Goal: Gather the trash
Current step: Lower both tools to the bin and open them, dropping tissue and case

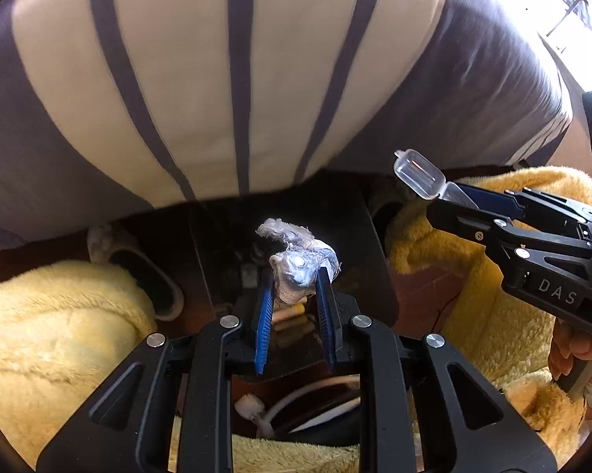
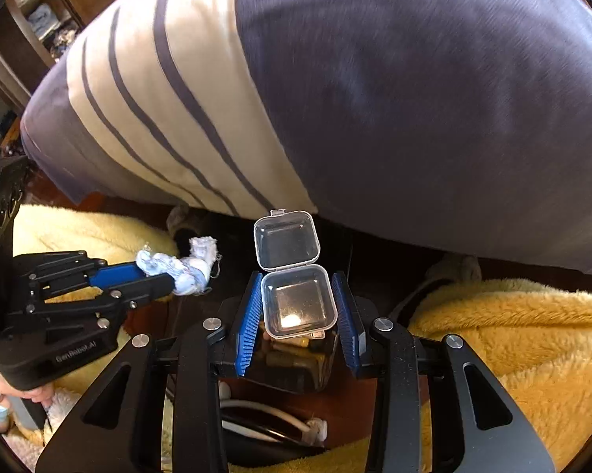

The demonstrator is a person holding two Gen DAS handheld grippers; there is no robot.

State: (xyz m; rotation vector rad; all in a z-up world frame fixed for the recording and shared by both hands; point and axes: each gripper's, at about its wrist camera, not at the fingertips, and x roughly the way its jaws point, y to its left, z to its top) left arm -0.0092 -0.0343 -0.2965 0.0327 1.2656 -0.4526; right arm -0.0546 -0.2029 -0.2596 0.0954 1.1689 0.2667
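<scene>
My left gripper (image 1: 296,282) is shut on a crumpled white wad of tissue (image 1: 296,256) and holds it in the air; it also shows at the left of the right wrist view (image 2: 177,266), gripper (image 2: 166,272). My right gripper (image 2: 297,287) is shut on a small clear plastic box (image 2: 299,299) whose hinged lid (image 2: 286,240) stands open. The box also shows in the left wrist view (image 1: 420,173), held by the right gripper (image 1: 453,195) at the right. Both are held over a dark gap between the person's legs.
A person's striped grey and cream shirt (image 1: 232,79) fills the top of both views. Fluffy yellow trouser legs (image 1: 51,335) (image 2: 512,339) lie left and right. Slippers (image 1: 150,272), a white cable (image 2: 272,418) and a dark container (image 2: 296,358) sit below on a red-brown floor.
</scene>
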